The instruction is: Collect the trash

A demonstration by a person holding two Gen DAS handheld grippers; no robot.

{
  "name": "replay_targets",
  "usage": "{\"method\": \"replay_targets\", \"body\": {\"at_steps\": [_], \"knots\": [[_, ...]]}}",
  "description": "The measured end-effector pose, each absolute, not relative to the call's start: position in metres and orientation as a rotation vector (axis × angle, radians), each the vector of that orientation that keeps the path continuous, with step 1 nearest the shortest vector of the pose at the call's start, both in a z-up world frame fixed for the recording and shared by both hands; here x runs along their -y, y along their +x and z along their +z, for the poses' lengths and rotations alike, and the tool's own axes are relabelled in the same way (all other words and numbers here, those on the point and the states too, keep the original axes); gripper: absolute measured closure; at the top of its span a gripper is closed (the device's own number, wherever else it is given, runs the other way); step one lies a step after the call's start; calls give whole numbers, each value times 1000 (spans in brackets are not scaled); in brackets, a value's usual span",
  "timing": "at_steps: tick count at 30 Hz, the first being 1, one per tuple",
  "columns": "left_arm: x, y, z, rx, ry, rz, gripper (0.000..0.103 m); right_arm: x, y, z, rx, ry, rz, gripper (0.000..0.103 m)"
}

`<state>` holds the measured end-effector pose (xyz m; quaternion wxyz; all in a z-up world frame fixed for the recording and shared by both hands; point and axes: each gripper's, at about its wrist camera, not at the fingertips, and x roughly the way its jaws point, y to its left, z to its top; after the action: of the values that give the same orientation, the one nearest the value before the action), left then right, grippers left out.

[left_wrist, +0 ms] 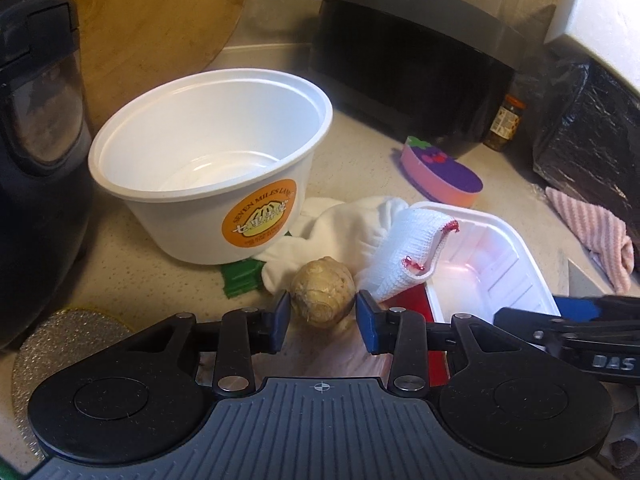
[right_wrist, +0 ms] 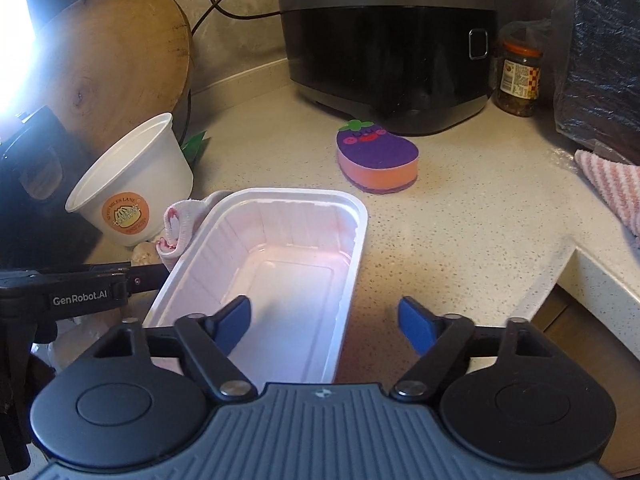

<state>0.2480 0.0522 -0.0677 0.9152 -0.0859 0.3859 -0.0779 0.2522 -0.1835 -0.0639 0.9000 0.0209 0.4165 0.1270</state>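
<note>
My left gripper [left_wrist: 323, 318] is shut on a knobbly beige piece of ginger [left_wrist: 322, 300] low over the counter. Behind it lie a white cloth with red stitching [left_wrist: 404, 248], crumpled white tissue [left_wrist: 340, 228] and a green wrapper [left_wrist: 240, 280]. An empty white bowl with an orange sticker [left_wrist: 208, 160] [right_wrist: 132, 184] stands to the left. My right gripper [right_wrist: 326, 322] is open, straddling the right wall of an empty white rectangular tray [right_wrist: 360, 224] [left_wrist: 516, 248]. One finger is inside the tray and one outside, and neither pad touches the wall.
A black rice cooker [right_wrist: 388, 52], a jar [right_wrist: 520, 76] and an eggplant-shaped sponge [right_wrist: 376, 160] sit at the back. A round wooden board [right_wrist: 116, 60] leans at the left. A pink striped towel [right_wrist: 612, 184] and the counter's drop-off [right_wrist: 580, 264] are at the right.
</note>
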Motion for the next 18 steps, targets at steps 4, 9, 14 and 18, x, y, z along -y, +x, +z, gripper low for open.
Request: {"method": "replay_targets", "body": {"at_steps": [4, 9, 14, 18], "knots": [[-56, 260, -72, -818, -248, -161, 62, 182, 254, -68, -905, 56, 276, 80], [-55, 256, -64, -766, -273, -153, 63, 189, 243, -58, -882, 68, 267, 85], [-61, 237, -47, -665, -281, -174, 63, 205, 232, -42, -851, 114, 255, 90], [-68, 225, -36, -621, -300, -176, 63, 218, 232, -34, -861, 196, 269, 93]]}}
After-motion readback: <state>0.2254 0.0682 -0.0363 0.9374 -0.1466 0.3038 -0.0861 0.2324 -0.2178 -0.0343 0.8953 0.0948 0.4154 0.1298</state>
